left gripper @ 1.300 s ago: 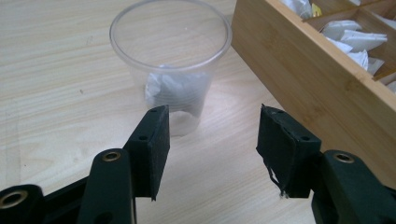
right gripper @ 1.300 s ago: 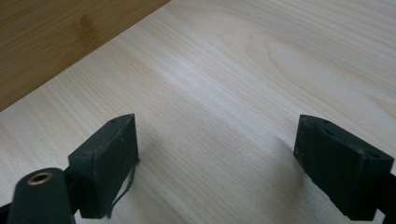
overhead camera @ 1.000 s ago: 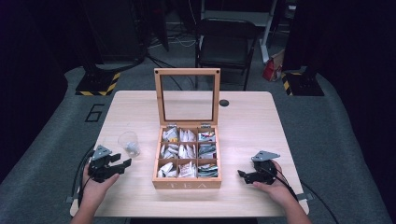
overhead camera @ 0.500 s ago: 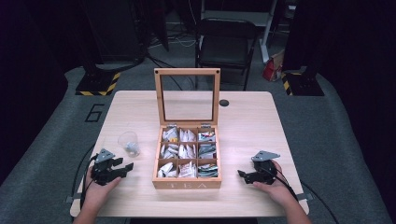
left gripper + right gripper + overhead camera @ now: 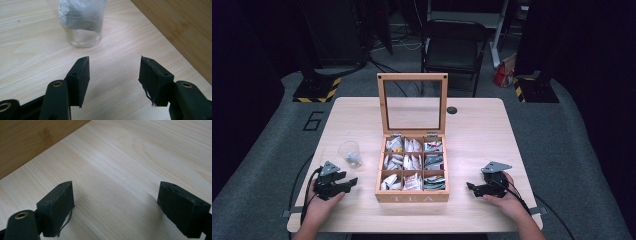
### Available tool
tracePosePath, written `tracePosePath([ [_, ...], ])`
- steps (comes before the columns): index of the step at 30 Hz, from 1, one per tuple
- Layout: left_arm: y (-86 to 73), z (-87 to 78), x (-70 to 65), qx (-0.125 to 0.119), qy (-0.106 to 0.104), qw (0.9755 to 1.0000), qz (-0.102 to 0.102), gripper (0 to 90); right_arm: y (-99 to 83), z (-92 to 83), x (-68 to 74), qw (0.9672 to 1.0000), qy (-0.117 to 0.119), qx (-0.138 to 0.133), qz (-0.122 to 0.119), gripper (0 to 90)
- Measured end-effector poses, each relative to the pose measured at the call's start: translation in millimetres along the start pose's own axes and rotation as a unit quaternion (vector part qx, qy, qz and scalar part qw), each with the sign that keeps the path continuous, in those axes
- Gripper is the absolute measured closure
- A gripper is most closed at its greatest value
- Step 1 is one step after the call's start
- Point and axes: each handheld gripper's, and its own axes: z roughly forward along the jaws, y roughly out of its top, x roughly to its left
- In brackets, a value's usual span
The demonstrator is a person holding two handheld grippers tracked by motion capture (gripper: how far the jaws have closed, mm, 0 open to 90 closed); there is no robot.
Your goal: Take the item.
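Wooden table (image 5: 482, 130), pale, with an open tea box (image 5: 412, 195) in the middle near the front edge. Lid (image 5: 413, 102) standing upright at the far side, clear pane in a wooden frame. Nine compartments inside, packed with tea bags (image 5: 412, 161). Left of the box, just beside it, a small clear glass (image 5: 350, 153) holding something crumpled and pale; seen close ahead in the left gripper view (image 5: 81, 22), with the box wall at the right.

Left gripper (image 5: 343, 184) resting on the table at near left, held in a hand (image 5: 319, 202), pointing right toward the box; jaws spread apart, nothing between them. Right gripper (image 5: 474, 188) at near right, in the other hand (image 5: 502, 200), pointing left toward the box; jaws wide apart over bare wood, grasping nothing. A black chair (image 5: 454, 47) beyond the table's far edge.
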Motion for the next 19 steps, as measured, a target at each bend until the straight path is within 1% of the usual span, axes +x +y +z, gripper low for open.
tracePosePath([
  [1, 0.0, 0.2, -0.8, 0.001, -0.001, 1.0, 0.0, 41.6, 0.2, 0.1, -0.5, 1.0, 0.0, 0.0, -0.004, 13.0],
  [2, 0.2, 0.6, -1.3, 0.004, -0.003, 1.0, 0.002, 41.1, 0.0, 0.0, 0.0, 1.0, 0.0, 0.0, 0.0, 13.1],
  [3, 0.2, 1.3, -1.9, 0.004, -0.001, 1.0, 0.005, 41.1, 0.0, 0.0, 0.0, 1.0, 0.0, 0.0, 0.0, 13.1],
  [4, 0.3, 3.0, -2.9, 0.002, 0.0, 1.0, 0.004, 40.1, 0.2, 0.1, -0.6, 1.0, 0.0, -0.001, -0.005, 13.1],
  [5, 0.3, 3.0, -2.9, 0.002, 0.0, 1.0, 0.004, 39.4, 0.2, 0.1, -0.6, 1.0, 0.0, -0.001, -0.005, 13.1],
  [6, 0.8, 2.6, -2.3, 0.01, 0.0, 0.9999, 0.012, 39.0, 0.0, 0.0, 0.0, 1.0, 0.0, 0.0, 0.0, 13.1],
  [9, 0.9, 3.1, -2.7, 0.008, -0.001, 0.9999, 0.01, 38.1, 0.0, 0.0, 0.1, 1.0, 0.0, 0.0, 0.0, 13.1],
  [10, 0.9, 2.9, -2.4, 0.01, 0.0, 0.9999, 0.012, 37.7, 0.0, 0.0, 0.0, 1.0, 0.0, 0.0, 0.0, 13.1],
  [12, 0.7, 3.2, -2.4, 0.004, 0.003, 1.0, 0.006, 37.0, 0.0, 0.1, -0.1, 1.0, 0.0, 0.0, 0.0, 13.1],
  [13, 1.0, 2.7, -1.4, 0.004, 0.005, 0.9999, 0.008, 36.2, 0.2, 0.1, -0.6, 1.0, 0.0, -0.001, -0.005, 13.1],
  [14, 1.0, 2.8, -1.1, 0.002, 0.005, 1.0, 0.004, 35.3, 0.0, 0.1, 0.1, 1.0, 0.0, 0.0, 0.001, 13.1],
  [15, 0.7, 3.2, -1.0, -0.003, 0.009, 1.0, 0.0, 34.3, 0.0, 0.0, 0.0, 1.0, 0.0, 0.0, 0.0, 13.1],
  [16, 1.1, 2.6, -0.2, -0.004, 0.008, 1.0, -0.004, 33.4, 0.0, 0.0, 0.0, 1.0, 0.0, 0.0, 0.0, 13.1],
  [17, 1.3, 2.5, 1.2, -0.008, 0.013, 0.9999, -0.001, 32.2, 0.0, 0.0, 0.0, 1.0, 0.0, 0.0, 0.0, 13.1],
  [18, 1.3, 2.8, 1.4, -0.013, 0.015, 0.9998, -0.01, 31.0, 0.0, 0.0, 0.0, 1.0, 0.0, 0.0, 0.0, 13.1],
  [19, 2.0, 1.9, 3.5, -0.013, 0.014, 0.9997, -0.014, 30.3, 0.0, 0.1, 0.0, 1.0, 0.0, 0.0, 0.0, 13.1],
])
